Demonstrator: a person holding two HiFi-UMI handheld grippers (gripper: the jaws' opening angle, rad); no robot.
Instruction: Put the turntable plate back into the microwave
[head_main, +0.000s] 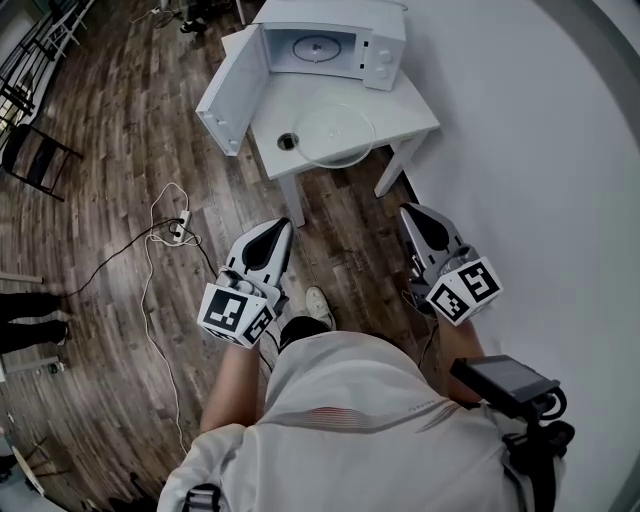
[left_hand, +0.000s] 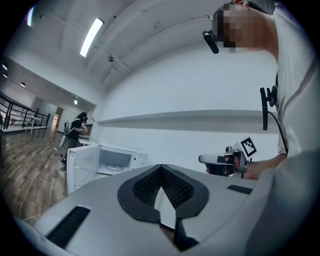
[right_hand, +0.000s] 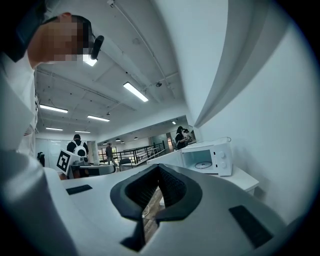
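Left claw (left_hand: 161, 169): clenched, pad tips meeting, nothing between them. Right claw (right_hand: 159, 170): clenched likewise, empty. In the head view both claws sit in the lower half of the frame, left one at centre left, right one at centre right, each pointing toward the top of the frame. They are held level above the floor (head_main: 100, 150), and neither touches anything.

Between the claws, lower centre, I see my own shoe (head_main: 318, 300) on the wood planks. A white cable (head_main: 150, 260) loops over the floor at the left, running from a power strip (head_main: 180, 230).

Bench (head_main: 405, 110): white, top centre of the head view, well apart from both claws. Plate (head_main: 335, 135): clear glass, lying flat on the bench near its front edge, in front of the microwave (head_main: 385, 45) and outside it. A small dark round part (head_main: 288, 141) lies on the bench just left of the plate, apart from it.

The microwave stands at the back of the bench. Its door (head_main: 232, 95) is swung fully open to the left. A round fitting (head_main: 317, 46) shows on the cavity floor; what it is I cannot tell.

A white wall (head_main: 560, 150) fills the right side of the frame. A dark chair (head_main: 35, 155) stands at the upper left.
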